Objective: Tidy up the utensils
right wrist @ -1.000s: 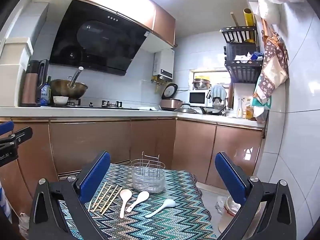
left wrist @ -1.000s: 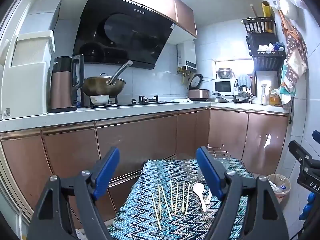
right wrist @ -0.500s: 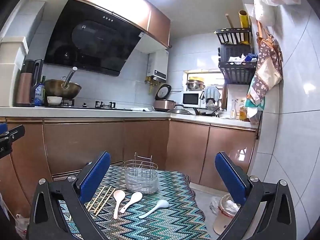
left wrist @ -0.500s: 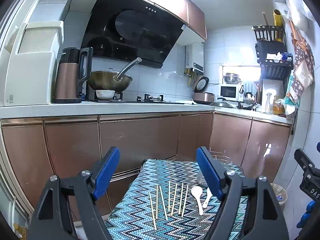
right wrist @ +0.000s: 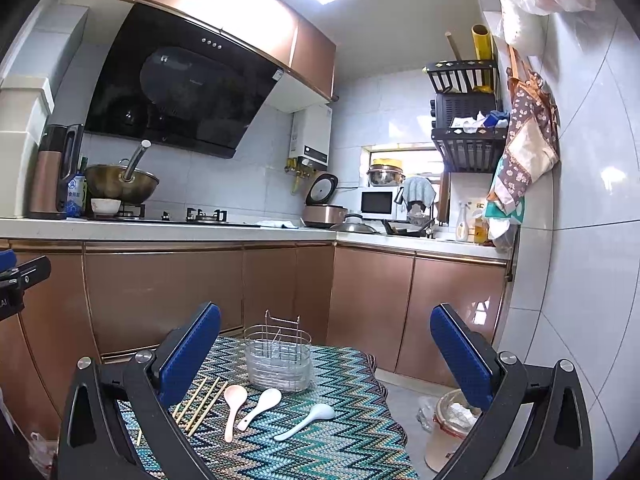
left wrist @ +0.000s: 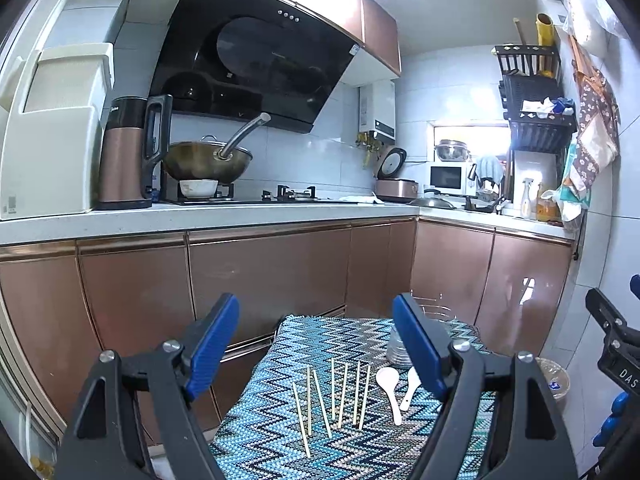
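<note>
Several wooden chopsticks [left wrist: 336,396] [right wrist: 202,400] lie side by side on the zigzag-patterned cloth of a small table [left wrist: 280,436] [right wrist: 344,440]. Three pale spoons rest to their right: one [right wrist: 233,406] [left wrist: 390,388] beside the chopsticks, a second [right wrist: 262,402] [left wrist: 410,392] and a third [right wrist: 308,420]. A clear utensil holder with a wire frame [right wrist: 278,360] [left wrist: 396,352] stands at the table's far side. My left gripper [left wrist: 320,360] hovers open above the chopsticks, holding nothing. My right gripper [right wrist: 324,360] is open too, held above the spoons and holder.
Copper-coloured kitchen cabinets [left wrist: 264,272] run behind the table, with a wok [left wrist: 208,162], a kettle [left wrist: 126,164] and a rice cooker [right wrist: 324,212] on the counter. A bin [right wrist: 448,428] stands on the floor right of the table, near the tiled wall [right wrist: 592,280].
Both grippers have pulled back a little and levelled; the table sits slightly farther off in both views. Nothing on it has moved and both stay open.
</note>
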